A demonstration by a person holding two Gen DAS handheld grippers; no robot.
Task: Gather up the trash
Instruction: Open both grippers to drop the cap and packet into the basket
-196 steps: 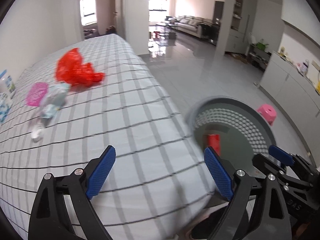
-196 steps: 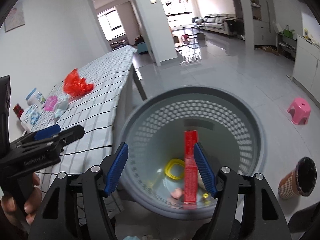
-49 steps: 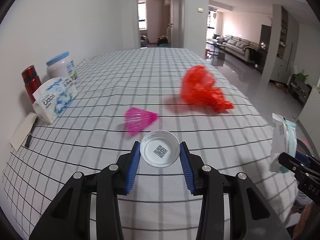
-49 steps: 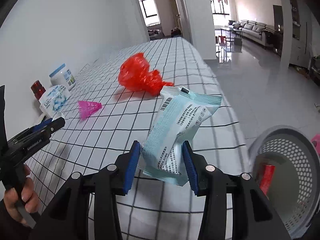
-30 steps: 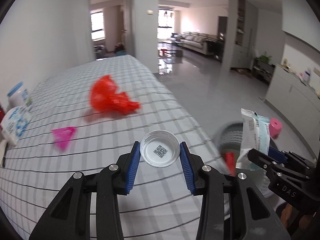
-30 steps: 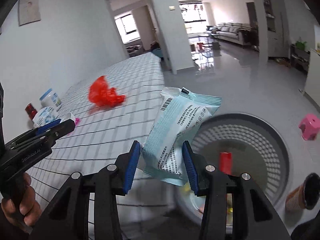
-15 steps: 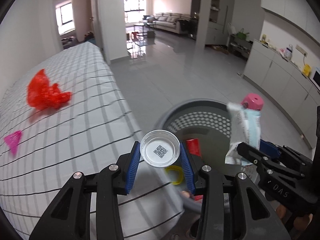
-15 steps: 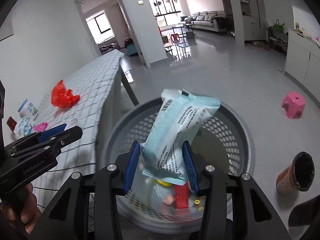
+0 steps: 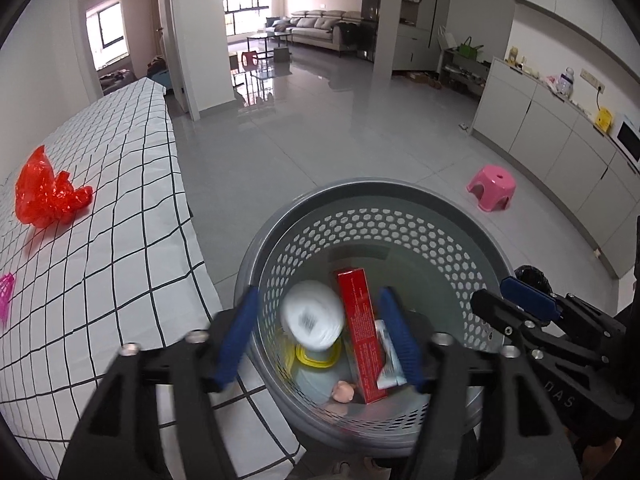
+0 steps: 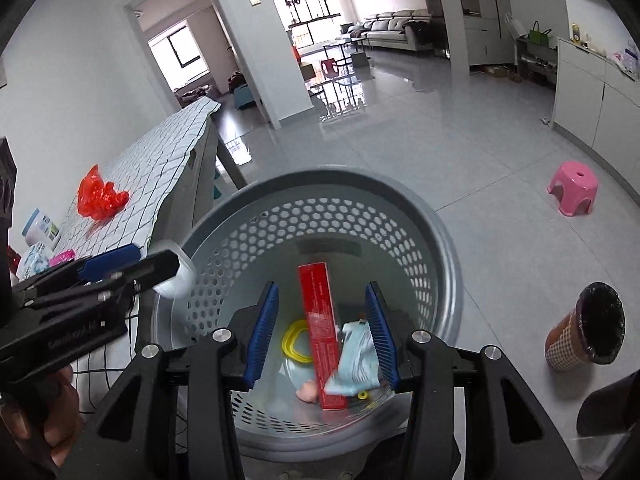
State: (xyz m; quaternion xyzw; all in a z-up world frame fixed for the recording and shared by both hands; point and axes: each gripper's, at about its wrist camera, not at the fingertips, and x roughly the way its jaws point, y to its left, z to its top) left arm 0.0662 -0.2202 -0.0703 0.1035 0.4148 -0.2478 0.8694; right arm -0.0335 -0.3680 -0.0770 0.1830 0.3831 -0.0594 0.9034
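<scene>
While both grippers are hanging over the basket point(image 9: 460, 216), the left gripper point(image 9: 320, 336) is opening its fingers, dropping the white cup point(image 9: 313, 320); the right gripper point(image 10: 322, 334), fingers apart, has already dropped the blue packet point(image 10: 358, 364).

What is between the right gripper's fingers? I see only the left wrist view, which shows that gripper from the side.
Observer: Nothing. In the right wrist view the right gripper is open; a pale blue packet lies on the bottom of the basket, against the red box.
Operator: Is the white cap over the basket?
Observer: From the side, the white cap appears just inside the left rim, at the tip of the left gripper, whose jaws are opening.
Operator: Does the table hold anything outside my view?
Observer: Yes, a blue-lidded jar near the wall.
</scene>
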